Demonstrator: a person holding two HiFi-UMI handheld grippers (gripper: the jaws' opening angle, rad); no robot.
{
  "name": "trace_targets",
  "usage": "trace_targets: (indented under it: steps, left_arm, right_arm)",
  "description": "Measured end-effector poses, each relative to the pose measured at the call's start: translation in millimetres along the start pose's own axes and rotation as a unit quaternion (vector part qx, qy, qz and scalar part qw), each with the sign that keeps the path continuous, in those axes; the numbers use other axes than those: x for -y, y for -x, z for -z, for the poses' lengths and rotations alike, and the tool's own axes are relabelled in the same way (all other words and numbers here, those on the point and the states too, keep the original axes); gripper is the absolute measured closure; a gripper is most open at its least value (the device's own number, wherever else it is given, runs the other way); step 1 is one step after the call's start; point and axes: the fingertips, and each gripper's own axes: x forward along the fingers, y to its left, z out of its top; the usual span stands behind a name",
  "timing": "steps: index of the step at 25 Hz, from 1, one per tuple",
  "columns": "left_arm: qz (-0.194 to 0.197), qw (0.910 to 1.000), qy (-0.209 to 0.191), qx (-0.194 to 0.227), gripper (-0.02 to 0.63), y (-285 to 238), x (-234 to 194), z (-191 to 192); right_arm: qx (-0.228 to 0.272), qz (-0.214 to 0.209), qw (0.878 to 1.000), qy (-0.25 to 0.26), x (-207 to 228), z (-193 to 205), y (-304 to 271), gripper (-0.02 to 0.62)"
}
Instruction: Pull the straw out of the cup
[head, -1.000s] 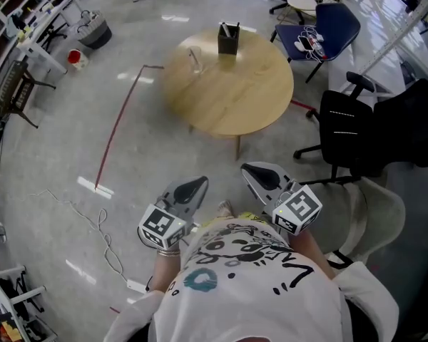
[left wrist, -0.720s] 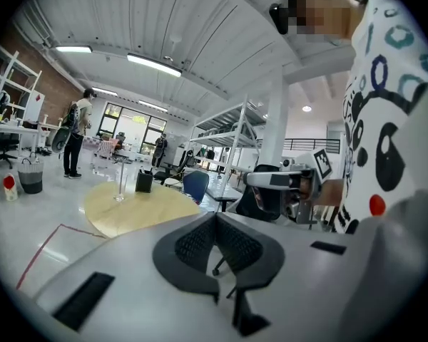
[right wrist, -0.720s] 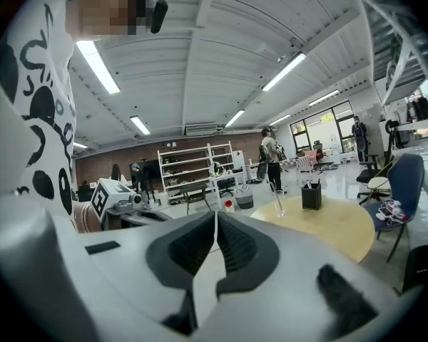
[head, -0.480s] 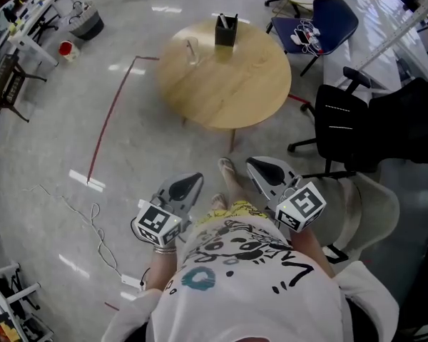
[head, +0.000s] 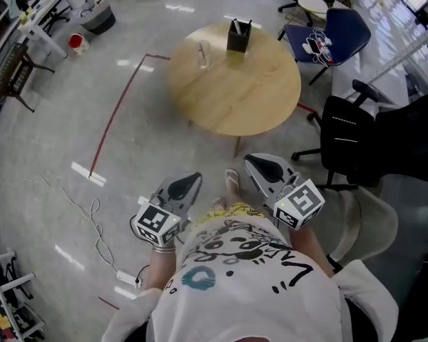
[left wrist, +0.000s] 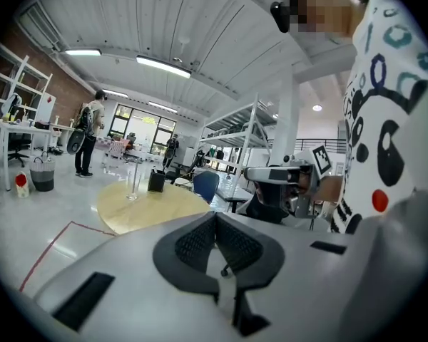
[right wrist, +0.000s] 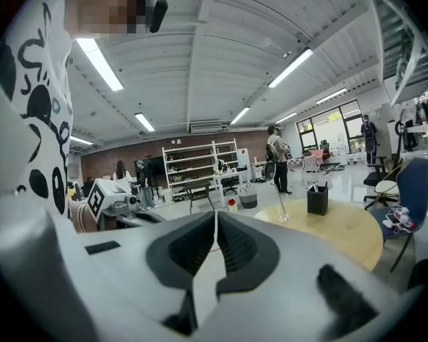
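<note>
A clear cup (head: 203, 54) with a thin straw standing in it sits near the far left rim of a round wooden table (head: 235, 91). The same cup shows small in the left gripper view (left wrist: 133, 185) and in the right gripper view (right wrist: 282, 208). Both grippers are held close to my chest, well short of the table. My left gripper (head: 187, 184) is shut with nothing in it. My right gripper (head: 258, 167) is shut too, and holds nothing.
A black pen holder (head: 239, 36) stands on the table's far edge. A black office chair (head: 349, 130) and a blue chair (head: 335, 30) stand right of the table. Red tape (head: 118, 112) and a white cable (head: 93, 226) lie on the floor at left.
The view has shifted as I step nearer the table. Both grippers stay shut near my chest.
</note>
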Motion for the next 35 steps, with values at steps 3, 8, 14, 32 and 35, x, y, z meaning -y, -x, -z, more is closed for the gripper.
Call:
trace_targets:
  steps: [3, 8, 14, 32, 35]
  left_arm:
    - [-0.005, 1.0000, 0.001, 0.001, 0.591, -7.7, -6.5, -4.7]
    - [-0.009, 0.9999, -0.002, 0.004, 0.591, -27.5, -19.6, -17.1]
    - [-0.014, 0.9999, -0.006, 0.004, 0.591, -60.9, -38.1, -40.2]
    - [-0.063, 0.9980, 0.004, 0.005, 0.591, -128.6, -68.3, -66.5]
    - [-0.072, 0.9973, 0.007, 0.010, 0.591, -136.4, -70.5, -67.9]
  right_arm:
    - [0.000, -0.003, 1.000, -0.002, 8.7, -1.2, -4.0, 0.566]
    - [-0.002, -0.008, 1.000, -0.005, 31.7, -2.3, -13.6, 0.566]
    - [0.003, -0.013, 1.000, -0.005, 71.0, -16.8, -27.8, 0.566]
    - [-0.013, -0.068, 0.998, -0.008, 147.5, -25.6, -57.7, 0.566]
    - [-0.014, -0.076, 0.997, -0.006, 155.3, -24.0, -59.3, 0.566]
